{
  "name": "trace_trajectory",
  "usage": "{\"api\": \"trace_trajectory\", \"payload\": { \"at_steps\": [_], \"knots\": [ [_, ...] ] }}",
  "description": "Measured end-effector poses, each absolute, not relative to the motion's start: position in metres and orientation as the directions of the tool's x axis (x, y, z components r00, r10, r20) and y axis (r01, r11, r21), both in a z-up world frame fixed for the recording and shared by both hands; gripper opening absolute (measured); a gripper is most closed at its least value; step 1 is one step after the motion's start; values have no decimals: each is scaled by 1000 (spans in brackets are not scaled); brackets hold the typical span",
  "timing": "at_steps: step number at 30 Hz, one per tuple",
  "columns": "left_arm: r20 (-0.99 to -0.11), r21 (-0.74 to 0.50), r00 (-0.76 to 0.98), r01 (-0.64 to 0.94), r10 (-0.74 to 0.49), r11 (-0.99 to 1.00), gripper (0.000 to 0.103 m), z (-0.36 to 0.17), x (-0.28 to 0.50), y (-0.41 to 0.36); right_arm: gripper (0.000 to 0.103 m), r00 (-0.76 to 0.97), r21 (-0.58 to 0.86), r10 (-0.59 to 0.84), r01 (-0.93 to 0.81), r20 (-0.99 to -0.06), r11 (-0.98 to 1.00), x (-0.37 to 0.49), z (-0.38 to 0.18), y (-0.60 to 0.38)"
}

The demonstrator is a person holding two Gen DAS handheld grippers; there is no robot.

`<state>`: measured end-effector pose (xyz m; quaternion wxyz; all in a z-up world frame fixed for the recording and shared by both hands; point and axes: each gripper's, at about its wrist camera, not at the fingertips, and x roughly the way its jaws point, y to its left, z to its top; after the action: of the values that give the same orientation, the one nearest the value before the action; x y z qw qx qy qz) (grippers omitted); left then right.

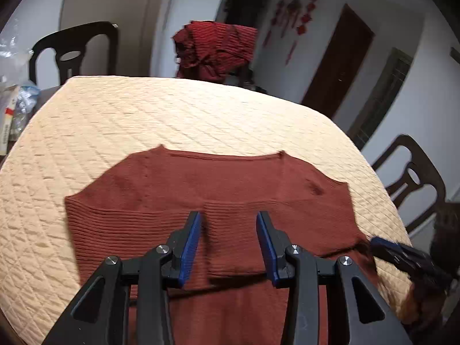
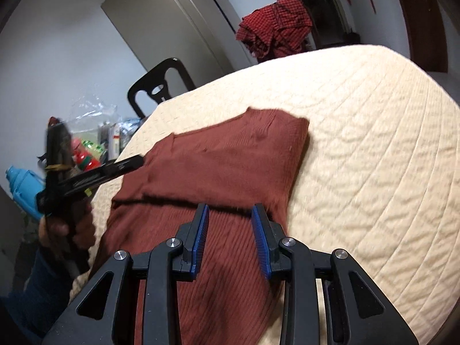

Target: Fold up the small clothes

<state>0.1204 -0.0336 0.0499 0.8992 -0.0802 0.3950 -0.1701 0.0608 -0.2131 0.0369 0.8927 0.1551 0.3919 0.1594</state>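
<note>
A rust-brown ribbed sweater (image 1: 230, 181) lies flat on the cream quilted table cover (image 1: 143, 115), its neckline at the far side and its sleeves folded in across the body. My left gripper (image 1: 229, 224) hovers over the folded sleeves, open, blue pads apart with nothing pressed between them. In the right wrist view the sweater (image 2: 230, 155) runs away from me, and my right gripper (image 2: 230, 218) stands open just above its ribbed near part. The left gripper (image 2: 135, 162) reaches in from the left, held by a hand (image 2: 72, 230). The right gripper (image 1: 382, 244) shows at the sweater's right edge.
A red checked cloth (image 1: 215, 49) hangs over a chair beyond the table's far edge. Dark wooden chairs stand at the back left (image 1: 72, 49) and at the right (image 1: 414, 172). Bottles and plastic bags (image 2: 95, 143) crowd the left side. The quilted cover (image 2: 373, 143) extends to the right of the sweater.
</note>
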Motion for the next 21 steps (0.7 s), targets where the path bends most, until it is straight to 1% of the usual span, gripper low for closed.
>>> {"api": "trace_trajectory", "payload": {
  "at_steps": [2, 3, 4, 5, 6, 8, 12, 16, 21],
  "knots": [
    [-695, -274, 607, 272, -386, 922, 43, 43, 121, -44, 29, 637, 374, 378, -149, -672, 916, 69, 32, -213],
    [-704, -270, 595, 282, -389, 921, 43, 38, 123, -51, 20, 626, 352, 350, -126, -697, 927, 74, 27, -214],
    [-716, -269, 580, 285, -389, 920, 43, 33, 125, -54, 8, 615, 335, 325, -104, -718, 937, 78, 22, -215],
    [-729, -271, 563, 283, -389, 920, 42, 27, 126, -57, 1, 612, 324, 306, -86, -729, 942, 79, 18, -219],
    [-739, -272, 552, 280, -386, 921, 42, 21, 126, -59, 0, 614, 327, 305, -80, -728, 942, 79, 17, -222],
    [-729, -243, 574, 294, -374, 924, 42, 21, 121, -60, 0, 615, 322, 295, -70, -731, 944, 75, 20, -227],
    [-718, -229, 592, 296, -366, 927, 42, 33, 121, -63, 0, 626, 311, 294, -86, -722, 947, 78, 30, -223],
    [-703, -186, 636, 267, -318, 945, 42, 41, 135, -68, 1, 641, 289, 281, -96, -714, 953, 99, 39, -216],
    [-746, -136, 615, 232, -254, 963, 42, 22, 154, -79, 2, 609, 252, 234, -58, -758, 966, 135, 19, -220]
  ]
}}
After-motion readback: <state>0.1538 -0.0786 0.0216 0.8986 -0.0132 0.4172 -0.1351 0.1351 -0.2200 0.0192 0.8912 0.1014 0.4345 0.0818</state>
